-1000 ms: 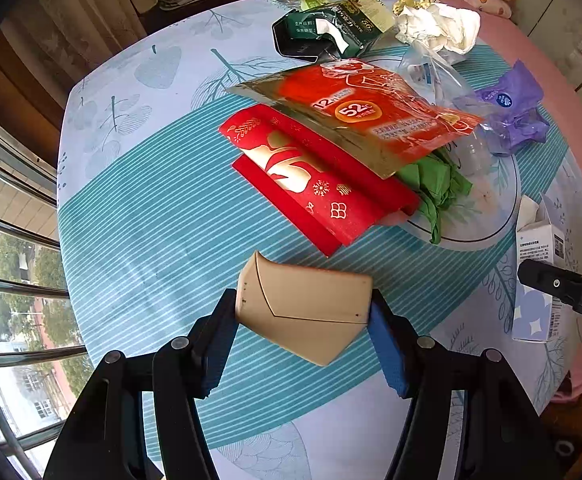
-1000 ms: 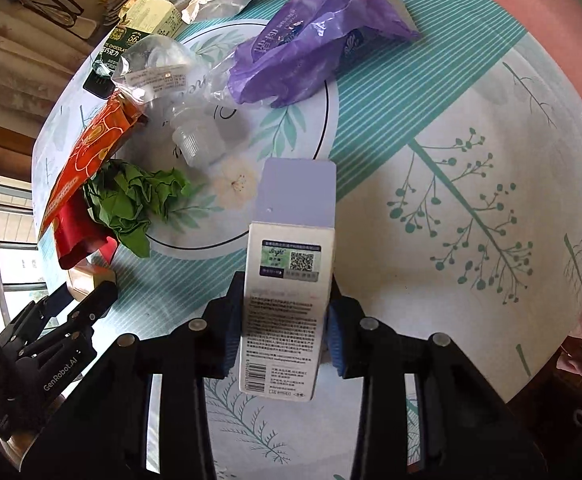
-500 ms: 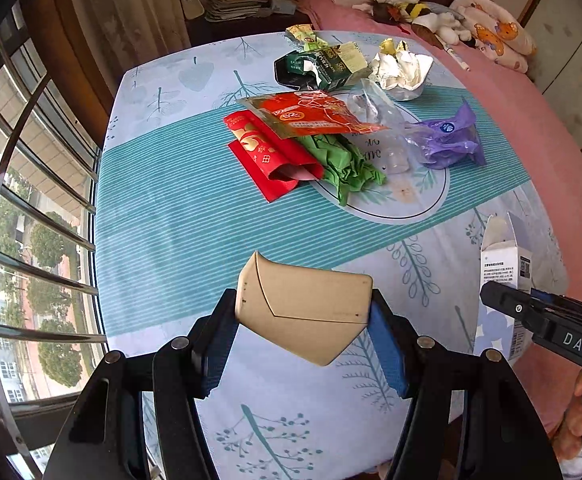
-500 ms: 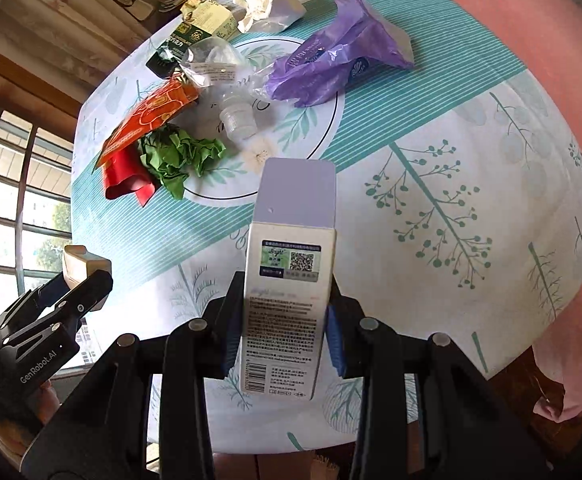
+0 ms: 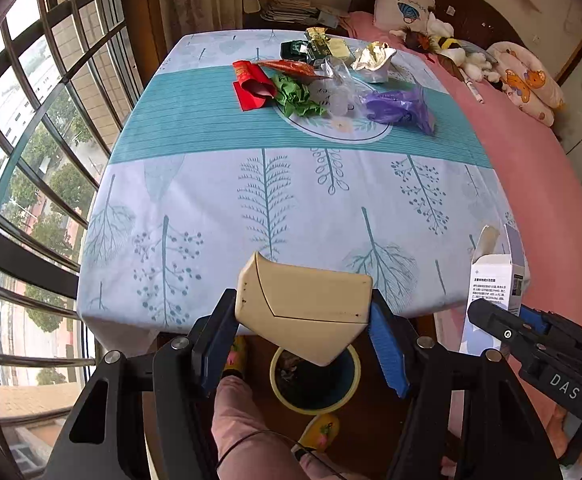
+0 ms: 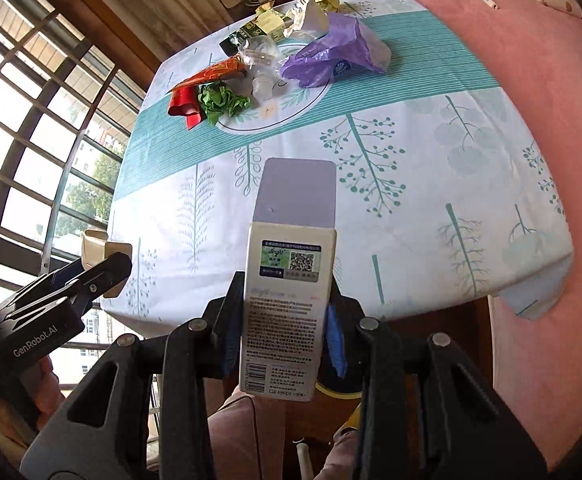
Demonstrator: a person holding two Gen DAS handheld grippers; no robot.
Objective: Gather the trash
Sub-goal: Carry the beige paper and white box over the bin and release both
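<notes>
My left gripper [image 5: 303,336] is shut on a flattened tan paper cup [image 5: 303,308] and holds it off the table's near edge, right above a yellow-rimmed trash bin [image 5: 315,384] on the floor. My right gripper [image 6: 283,332] is shut on a white and lavender carton box [image 6: 291,264], also off the near edge; the box also shows in the left wrist view [image 5: 497,280]. More trash lies at the table's far side: red envelopes [image 5: 251,84], green crumpled paper [image 5: 299,98], a purple bag [image 5: 399,106], a clear plastic bottle [image 5: 337,92].
The table [image 5: 283,200] carries a white and teal leaf-print cloth. A pink bed [image 5: 539,160] with soft toys runs along the right. Barred windows [image 5: 31,120] stand on the left. A person's leg and yellow slippers [image 5: 319,428] are beside the bin.
Both grippers have pulled back from the trash pile, past the table's near edge, still holding the cup and the box. The bin has come into view under the left gripper.
</notes>
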